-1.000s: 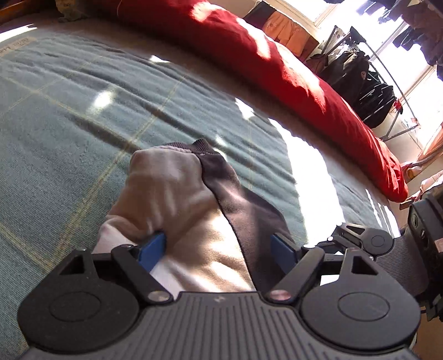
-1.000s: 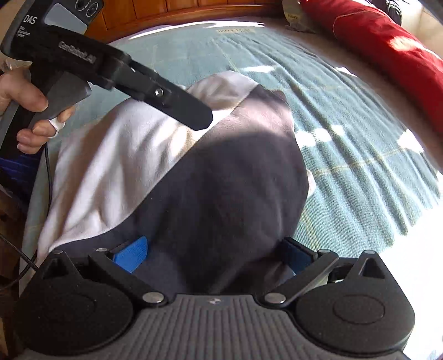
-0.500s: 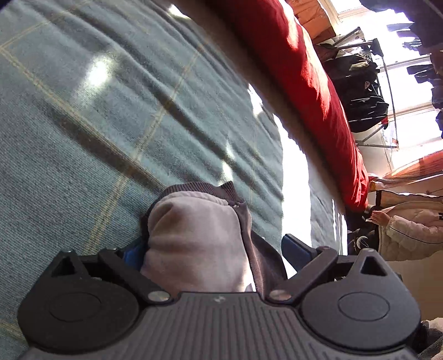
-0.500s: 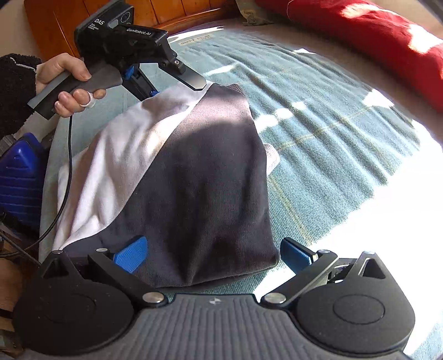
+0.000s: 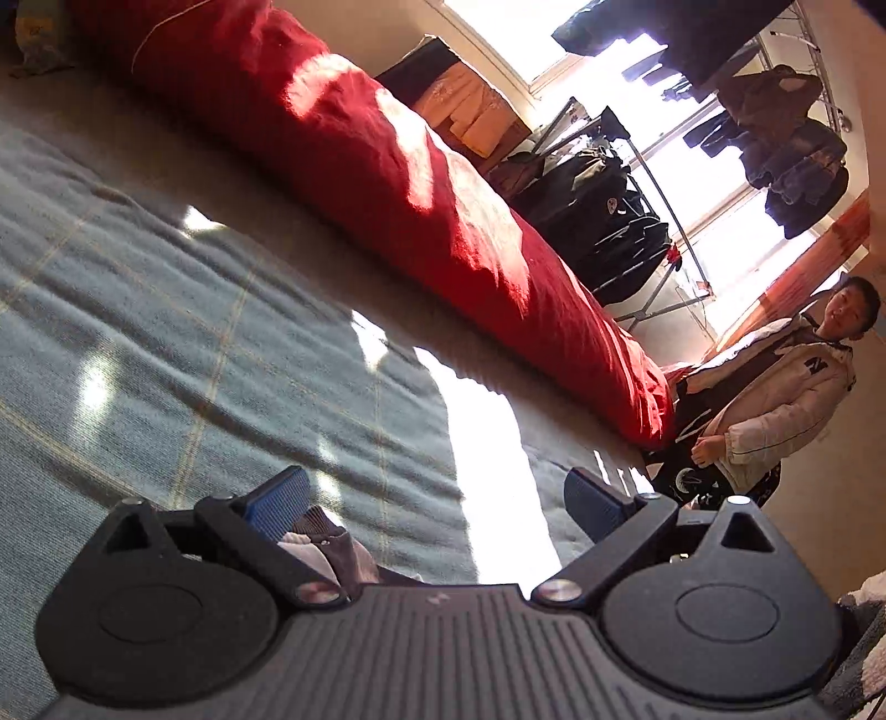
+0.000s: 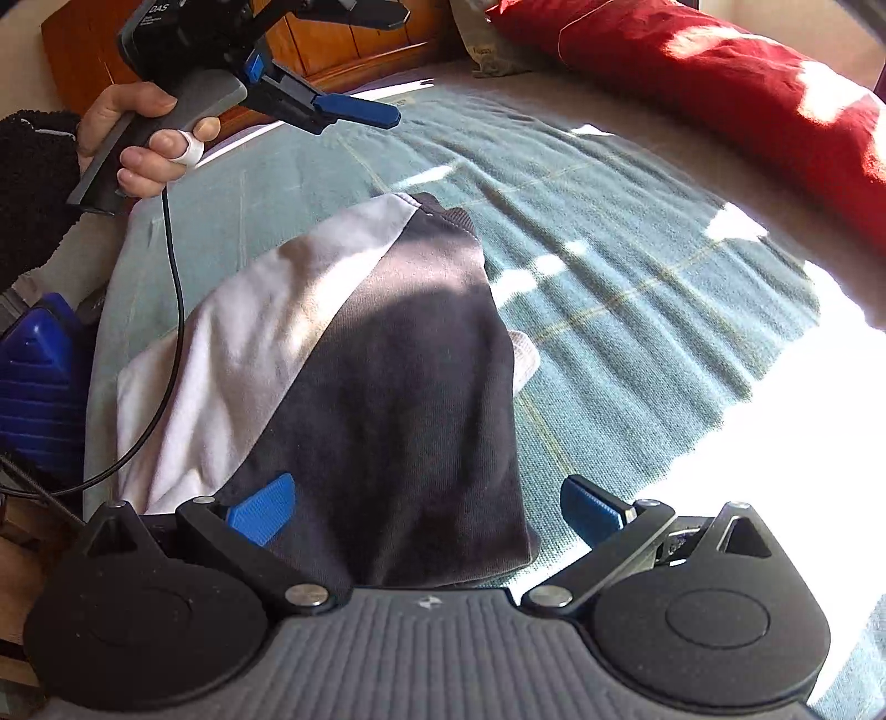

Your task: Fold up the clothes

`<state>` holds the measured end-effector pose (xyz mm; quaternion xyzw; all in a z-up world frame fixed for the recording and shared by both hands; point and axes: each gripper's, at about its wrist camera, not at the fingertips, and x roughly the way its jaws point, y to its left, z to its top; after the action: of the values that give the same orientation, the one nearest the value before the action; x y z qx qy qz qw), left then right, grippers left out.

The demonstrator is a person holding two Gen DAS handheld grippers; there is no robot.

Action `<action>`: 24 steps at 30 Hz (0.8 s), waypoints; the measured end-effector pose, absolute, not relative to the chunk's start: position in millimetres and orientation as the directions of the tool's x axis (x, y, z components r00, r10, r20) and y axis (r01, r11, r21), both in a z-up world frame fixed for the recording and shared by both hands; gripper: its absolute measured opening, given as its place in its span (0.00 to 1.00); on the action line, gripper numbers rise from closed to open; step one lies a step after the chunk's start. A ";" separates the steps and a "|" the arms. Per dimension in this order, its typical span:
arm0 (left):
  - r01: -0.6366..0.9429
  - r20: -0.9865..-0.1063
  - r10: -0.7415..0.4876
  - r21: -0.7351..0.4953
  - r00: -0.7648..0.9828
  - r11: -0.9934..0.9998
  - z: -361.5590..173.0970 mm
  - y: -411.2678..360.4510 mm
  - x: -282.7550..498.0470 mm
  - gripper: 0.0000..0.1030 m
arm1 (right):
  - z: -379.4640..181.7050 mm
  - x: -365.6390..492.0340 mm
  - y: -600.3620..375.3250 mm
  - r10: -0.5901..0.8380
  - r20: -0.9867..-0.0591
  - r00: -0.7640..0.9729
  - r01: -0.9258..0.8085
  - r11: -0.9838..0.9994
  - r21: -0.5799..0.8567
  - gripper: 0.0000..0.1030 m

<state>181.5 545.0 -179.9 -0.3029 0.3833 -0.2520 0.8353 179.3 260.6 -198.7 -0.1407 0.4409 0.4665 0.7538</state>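
Observation:
A folded garment (image 6: 387, 387), white on the left and dark grey on the right, lies flat on the green checked blanket (image 6: 637, 288). My right gripper (image 6: 426, 507) is open and low over its near edge, with the dark cloth spread between the fingers. My left gripper (image 6: 403, 63) is open and held by a hand (image 6: 144, 138) in the air, above and beyond the garment's far left corner. In the left wrist view the left gripper (image 5: 437, 498) holds nothing. Only a ribbed corner of the garment (image 5: 321, 545) shows beside its left finger.
A long red duvet roll (image 5: 415, 183) runs along the far side of the bed. A person in a white jacket (image 5: 775, 399) stands at the bed's end, near a rack of dark clothes (image 5: 598, 221). A wooden headboard (image 6: 360, 44) and a blue object (image 6: 39, 387) are on the left.
My left gripper has lifted off the garment's corner and tilted up, so its view now looks across the room. My right gripper has drawn back slightly. The garment lies still.

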 end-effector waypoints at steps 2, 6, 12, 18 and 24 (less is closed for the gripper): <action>0.198 -0.537 -0.675 -0.689 0.506 0.697 -192.2 529.0 173.5 0.95 | -195.9 175.3 268.2 0.606 -0.778 0.164 -0.854 0.482 0.195 1.00; 0.160 -0.659 -0.594 -0.597 0.461 0.786 -235.3 520.2 164.0 0.92 | -202.4 162.6 286.7 0.612 -0.781 0.127 -0.890 0.418 0.183 1.00; 0.125 -0.610 -0.596 -0.637 0.522 0.761 -228.7 527.9 160.7 0.92 | -229.5 164.4 300.4 0.565 -0.815 0.131 -0.887 0.434 0.158 1.00; 0.129 -0.625 -0.569 -0.605 0.535 0.786 -200.1 524.0 145.8 0.91 | -201.9 164.9 295.5 0.571 -0.809 0.141 -0.880 0.446 0.162 1.00; 0.051 -0.726 -0.518 -0.559 0.452 0.828 -224.6 520.0 125.8 0.91 | -210.3 151.5 307.3 0.544 -0.831 0.116 -0.909 0.395 0.131 1.00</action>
<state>125.8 520.0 -224.6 -0.2367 0.4939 -0.1739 0.8184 151.5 307.3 -210.3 -0.2126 0.4295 0.5074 0.7162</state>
